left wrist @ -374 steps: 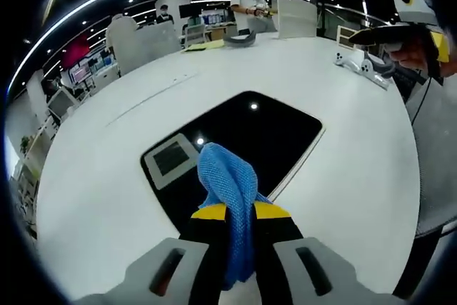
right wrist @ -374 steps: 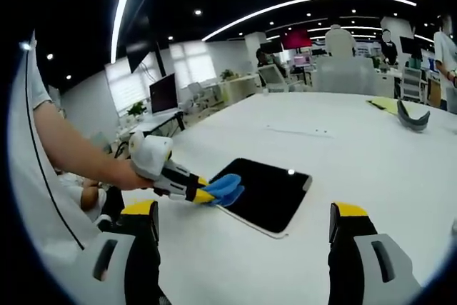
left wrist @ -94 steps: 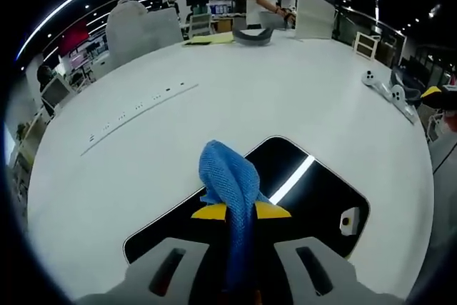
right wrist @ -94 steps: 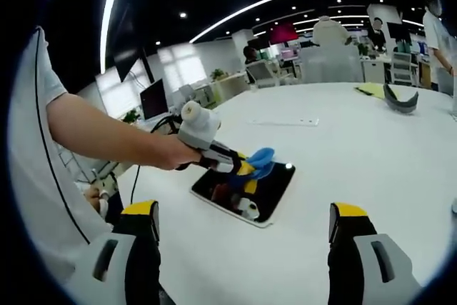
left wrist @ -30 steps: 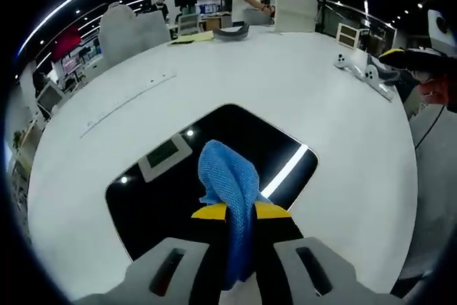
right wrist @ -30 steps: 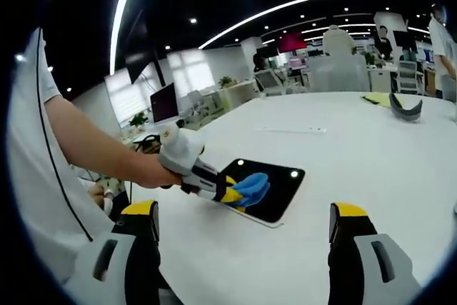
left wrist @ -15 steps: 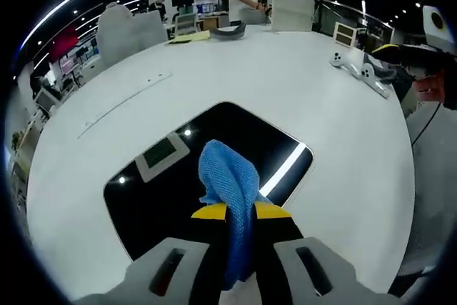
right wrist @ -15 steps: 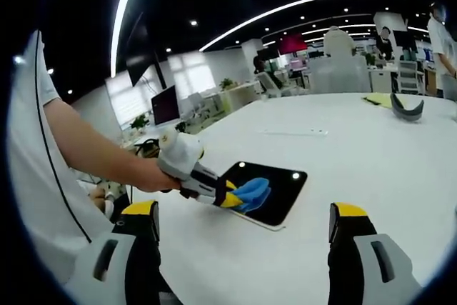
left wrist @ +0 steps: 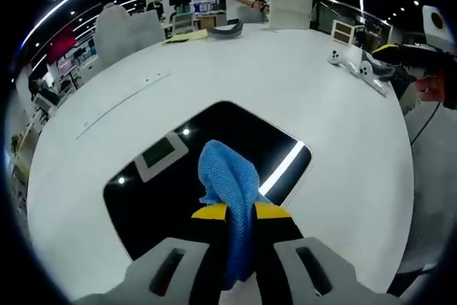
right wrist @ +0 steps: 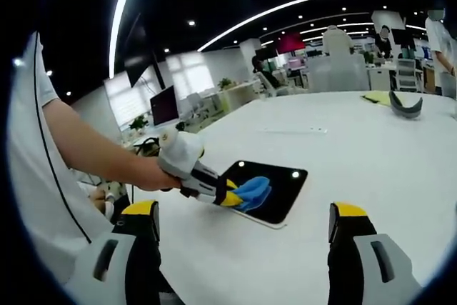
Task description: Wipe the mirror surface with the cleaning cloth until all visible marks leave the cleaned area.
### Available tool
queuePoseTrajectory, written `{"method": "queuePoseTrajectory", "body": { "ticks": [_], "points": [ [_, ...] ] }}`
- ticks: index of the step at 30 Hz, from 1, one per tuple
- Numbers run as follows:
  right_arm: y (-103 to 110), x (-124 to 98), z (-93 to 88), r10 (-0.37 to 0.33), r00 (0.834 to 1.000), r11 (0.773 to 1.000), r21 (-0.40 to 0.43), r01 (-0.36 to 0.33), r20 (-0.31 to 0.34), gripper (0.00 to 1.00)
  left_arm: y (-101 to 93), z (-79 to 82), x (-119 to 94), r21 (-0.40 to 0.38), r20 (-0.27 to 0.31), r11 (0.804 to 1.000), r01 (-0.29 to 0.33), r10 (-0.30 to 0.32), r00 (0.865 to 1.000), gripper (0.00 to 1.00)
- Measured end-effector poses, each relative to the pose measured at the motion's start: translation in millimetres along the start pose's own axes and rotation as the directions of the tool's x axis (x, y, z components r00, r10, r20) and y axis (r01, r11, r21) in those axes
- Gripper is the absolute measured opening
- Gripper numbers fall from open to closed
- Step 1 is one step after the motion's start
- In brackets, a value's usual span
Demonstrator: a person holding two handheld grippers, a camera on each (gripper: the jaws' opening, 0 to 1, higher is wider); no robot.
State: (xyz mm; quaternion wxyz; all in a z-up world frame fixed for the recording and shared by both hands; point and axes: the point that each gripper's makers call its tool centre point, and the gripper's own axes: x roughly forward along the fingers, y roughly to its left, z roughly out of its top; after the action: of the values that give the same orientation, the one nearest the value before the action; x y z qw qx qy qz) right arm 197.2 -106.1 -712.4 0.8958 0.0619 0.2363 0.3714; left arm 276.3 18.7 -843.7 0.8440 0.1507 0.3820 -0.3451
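A dark rectangular mirror (left wrist: 221, 158) (right wrist: 275, 183) with a pale edge lies flat on the white table (left wrist: 235, 69). My left gripper (left wrist: 240, 211) is shut on a blue cleaning cloth (left wrist: 228, 183), whose bunched end rests over the mirror's near part. In the right gripper view the left gripper (right wrist: 230, 198), held by a person's hand, presses the blue cloth (right wrist: 250, 192) onto the mirror. My right gripper (right wrist: 243, 230) stands open, held back from the mirror with nothing between its yellow-tipped fingers (right wrist: 344, 213). The mirror reflects ceiling lights.
White controllers (left wrist: 357, 66) lie at the table's far right edge. A grey curved object (left wrist: 226, 31) (right wrist: 403, 103) and yellow paper (left wrist: 184, 35) sit at the far side. People stand beyond the table. A person's arm (right wrist: 93, 151) reaches in from the left.
Over the longer span the cloth swept across the mirror and back. In the last second the left gripper and cloth shifted only slightly on the mirror; the right gripper stayed open and still.
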Motion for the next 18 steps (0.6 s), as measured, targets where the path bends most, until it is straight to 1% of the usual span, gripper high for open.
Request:
{"method": "queuePoseTrajectory", "body": {
  "ticks": [3, 6, 8, 13, 15, 18],
  "points": [
    [3.7, 0.4, 0.7, 0.005, 1.000, 1.000, -0.005, -0.005, -0.005, 1.00, -0.7, -0.9, -0.5, 0.000, -0.005, 1.000, 0.001, -0.001, 1.000, 0.09],
    [7.0, 1.9, -1.9, 0.018, 0.999, 0.999, -0.038, -0.019, -0.030, 1.00, -0.8, -1.4, -0.5, 0.005, -0.007, 1.000, 0.007, -0.007, 1.000, 0.09],
    [7.7, 2.9, -1.9, 0.029, 0.999, 0.999, -0.043, -0.030, -0.035, 1.00, -1.3, -1.2, -1.1, 0.013, -0.008, 1.000, 0.011, -0.010, 1.000, 0.09],
    [9.2, 6.5, -0.3, 0.043, 0.998, 0.997, -0.062, -0.046, -0.050, 1.00, -1.5, -1.9, -2.1, 0.027, -0.006, 0.999, 0.033, -0.033, 0.999, 0.09],
    [8.6, 7.9, 1.3, 0.042, 0.998, 0.997, -0.062, -0.045, -0.049, 1.00, -0.6, -2.6, -1.5, 0.036, -0.010, 0.998, 0.052, -0.051, 0.999, 0.09],
    [5.8, 9.8, 6.9, 0.021, 0.999, 0.998, -0.056, -0.023, -0.031, 1.00, -1.1, -3.1, -2.5, 0.054, -0.020, 0.996, 0.077, -0.076, 0.997, 0.09]
  ]
}}
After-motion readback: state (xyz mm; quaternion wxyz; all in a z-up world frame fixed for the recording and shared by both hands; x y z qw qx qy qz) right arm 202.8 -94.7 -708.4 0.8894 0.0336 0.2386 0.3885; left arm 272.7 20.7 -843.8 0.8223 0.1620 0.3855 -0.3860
